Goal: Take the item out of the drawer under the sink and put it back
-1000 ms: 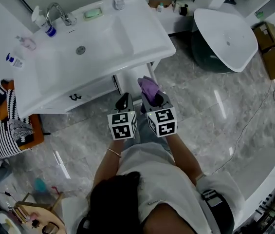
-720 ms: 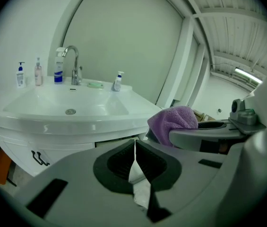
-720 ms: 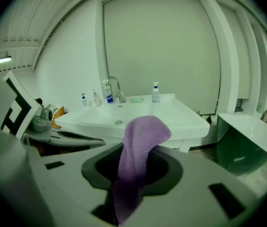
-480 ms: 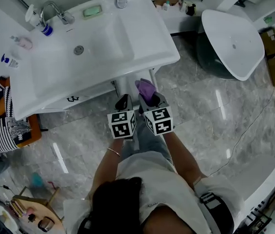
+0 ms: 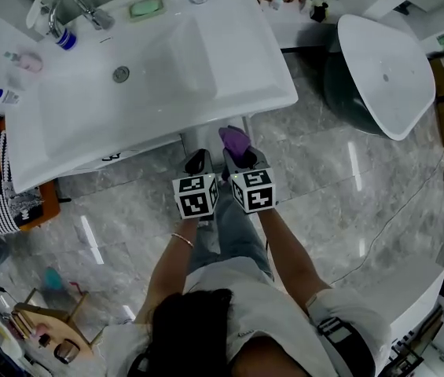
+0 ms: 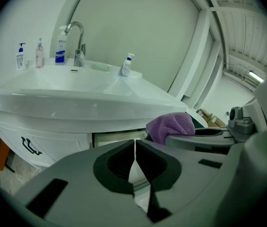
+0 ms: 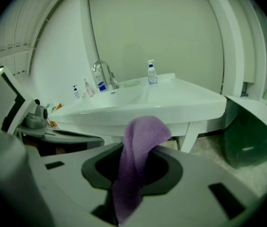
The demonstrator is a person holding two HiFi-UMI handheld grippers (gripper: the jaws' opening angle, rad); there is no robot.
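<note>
Between R gripper (image 7: 132,162) jaws, purple cloth (image 7: 142,136) clamped

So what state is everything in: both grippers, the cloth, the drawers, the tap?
Left gripper: shut, empty.
Right gripper: shut on the purple terry cloth.
That purple terry cloth: held, flopped over the jaws.
Middle drawer under the white sink: looks pulled open.
Side drawer with black handle: closed.
Chrome tap: no water running.

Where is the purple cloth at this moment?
The purple cloth is clamped in the right tongs, just in front of the sink, to the right of the shut left tongs in the head view.
</note>
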